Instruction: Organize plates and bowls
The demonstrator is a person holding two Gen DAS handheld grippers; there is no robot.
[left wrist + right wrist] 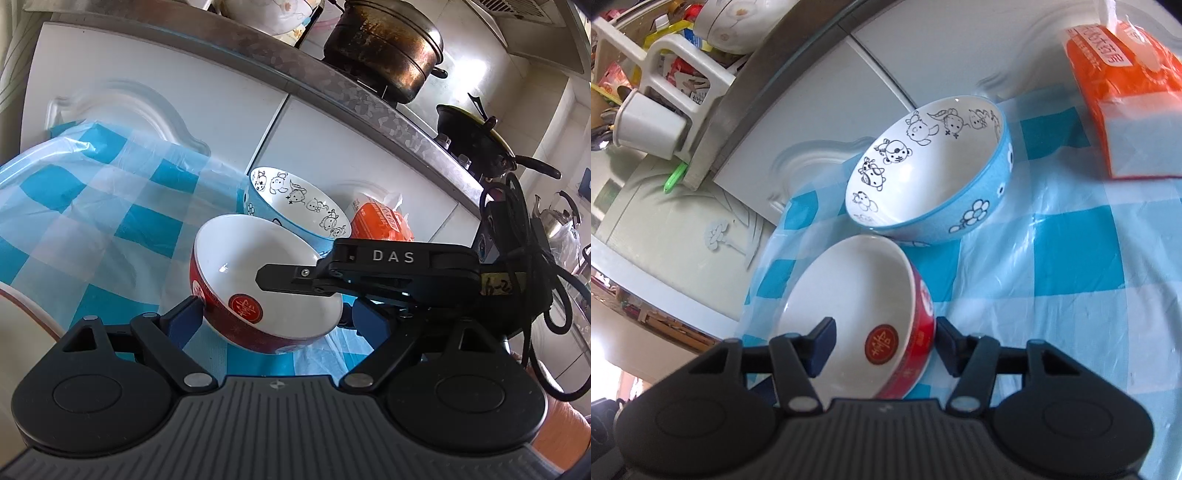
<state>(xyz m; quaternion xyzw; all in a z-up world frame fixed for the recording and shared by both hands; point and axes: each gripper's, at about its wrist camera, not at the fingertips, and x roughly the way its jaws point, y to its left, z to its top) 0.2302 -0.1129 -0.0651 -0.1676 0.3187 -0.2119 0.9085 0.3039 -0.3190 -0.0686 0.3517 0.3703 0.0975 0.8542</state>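
Observation:
A red bowl (pixel 251 266) with a white inside and a red seal mark sits on the blue-checked cloth (pixel 92 203). My left gripper (pixel 275 321) straddles its lower body with jaws wide. The left pad (pixel 184 321) touches the wall and the right pad (pixel 367 319) stands a little off it. My right gripper (pixel 886 345) has the red bowl's (pixel 857 295) near rim between its jaws. One finger (pixel 284 277) reaches inside and away from the wall, and the other pad (pixel 951 347) lies against the outside. Just behind stands a blue bowl (pixel 923 166) with cartoon animals.
An orange packet (pixel 1126 92) lies at the back right of the cloth (pixel 1071 258). A white plate (pixel 22 332) with a red rim shows at the left edge. White cabinet doors (pixel 147 92) stand close behind the bowls, under a counter with pots (pixel 388 48).

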